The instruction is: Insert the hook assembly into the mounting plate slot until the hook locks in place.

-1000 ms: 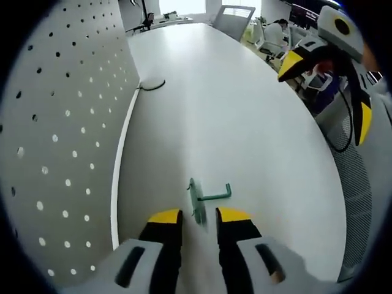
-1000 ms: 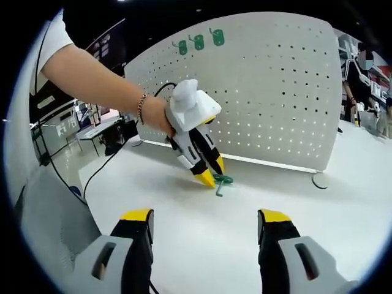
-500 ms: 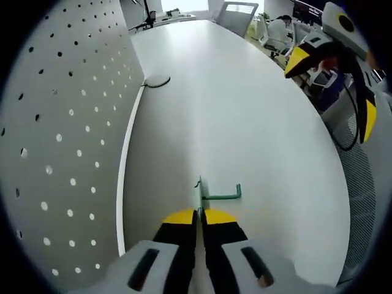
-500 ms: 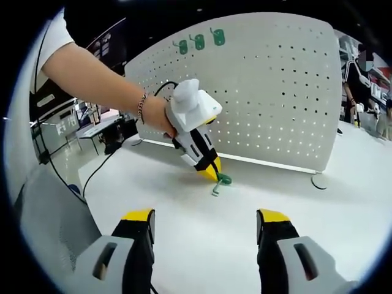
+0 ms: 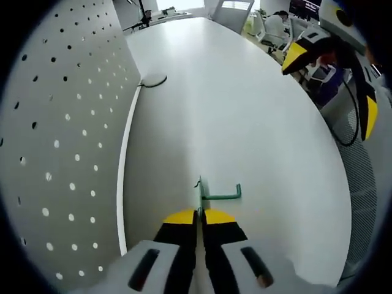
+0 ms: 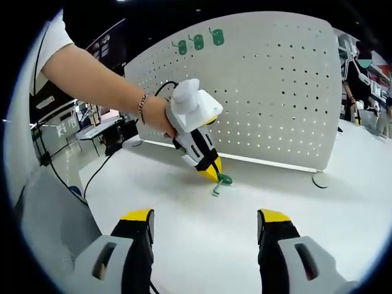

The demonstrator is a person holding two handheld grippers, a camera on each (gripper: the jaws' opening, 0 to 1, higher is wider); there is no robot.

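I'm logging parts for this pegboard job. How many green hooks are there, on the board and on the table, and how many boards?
Green metal hooks hung at the top of the pegboard: 3
Green metal hook on the white table, pinched by the left hand-held gripper: 1
White perforated pegboard: 1
Total: 5

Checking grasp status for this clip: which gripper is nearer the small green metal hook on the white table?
Left. The left gripper is shut on the small green metal hook; the right gripper hangs open, well back from it.
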